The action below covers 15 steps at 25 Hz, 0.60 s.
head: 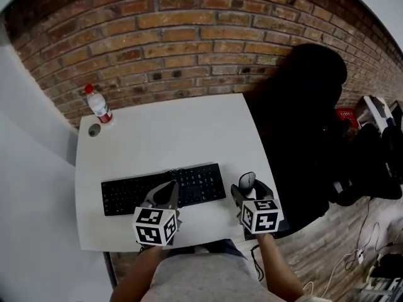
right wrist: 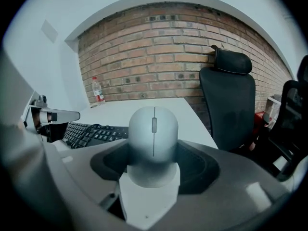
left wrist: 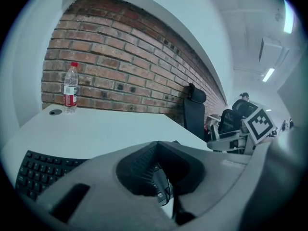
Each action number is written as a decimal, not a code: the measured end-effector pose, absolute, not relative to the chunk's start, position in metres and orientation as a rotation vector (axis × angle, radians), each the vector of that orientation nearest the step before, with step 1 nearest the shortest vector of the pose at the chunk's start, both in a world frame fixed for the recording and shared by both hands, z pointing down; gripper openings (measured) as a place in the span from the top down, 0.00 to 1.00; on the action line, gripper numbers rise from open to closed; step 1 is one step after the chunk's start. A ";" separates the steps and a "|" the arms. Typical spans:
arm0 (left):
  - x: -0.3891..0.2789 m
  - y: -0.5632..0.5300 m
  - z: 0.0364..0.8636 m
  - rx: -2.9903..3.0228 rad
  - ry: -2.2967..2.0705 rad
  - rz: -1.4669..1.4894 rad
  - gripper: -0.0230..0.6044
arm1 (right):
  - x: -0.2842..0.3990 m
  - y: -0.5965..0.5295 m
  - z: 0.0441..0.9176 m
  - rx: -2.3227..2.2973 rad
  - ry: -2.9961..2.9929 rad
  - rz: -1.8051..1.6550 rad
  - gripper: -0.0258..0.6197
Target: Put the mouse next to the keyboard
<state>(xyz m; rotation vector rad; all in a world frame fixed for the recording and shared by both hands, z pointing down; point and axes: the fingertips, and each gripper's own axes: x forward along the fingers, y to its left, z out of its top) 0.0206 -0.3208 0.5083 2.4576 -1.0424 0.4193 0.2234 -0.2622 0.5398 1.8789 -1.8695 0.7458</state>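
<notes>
Right claw (head: 247,192) clamped on mouse (right wrist: 153,126), held just right of keyboard (head: 126,197) for placement on tabletop (head: 170,137); left claw (head: 170,190) closed, empty.

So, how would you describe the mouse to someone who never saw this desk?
Find the white desk against the brick wall, then the black keyboard near its front edge. Just right of it, the right claw holds the mouse: small, rounded, pale grey, with a scroll wheel, unlike the flat dark keys.
</notes>
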 end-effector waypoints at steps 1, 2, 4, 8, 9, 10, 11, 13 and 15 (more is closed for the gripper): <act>0.023 -0.322 0.509 2.451 -1.054 0.418 0.98 | 0.226 -0.264 0.543 1.870 -1.870 0.754 0.48; 0.025 -0.324 0.508 2.444 -1.066 0.415 0.98 | 0.228 -0.266 0.546 1.861 -1.871 0.762 0.48; 0.030 -0.326 0.507 2.434 -1.087 0.411 0.98 | 0.232 -0.270 0.552 1.840 -1.871 0.778 0.48; 0.039 -0.329 0.508 2.420 -1.122 0.418 0.98 | 0.239 -0.275 0.566 1.808 -1.864 0.824 0.48; 0.040 -0.330 0.508 2.416 -1.131 0.421 0.98 | 0.240 -0.276 0.570 1.803 -1.862 0.836 0.48; 0.041 -0.331 0.508 2.411 -1.139 0.422 0.98 | 0.242 -0.276 0.572 1.798 -1.859 0.845 0.48; 0.041 -0.332 0.508 2.407 -1.146 0.423 0.98 | 0.243 -0.277 0.575 1.792 -1.857 0.852 0.48; 0.042 -0.333 0.510 2.398 -1.158 0.428 0.98 | 0.245 -0.279 0.580 1.782 -1.851 0.864 0.48; 0.043 -0.334 0.510 2.391 -1.166 0.433 0.98 | 0.248 -0.280 0.584 1.774 -1.838 0.883 0.48</act>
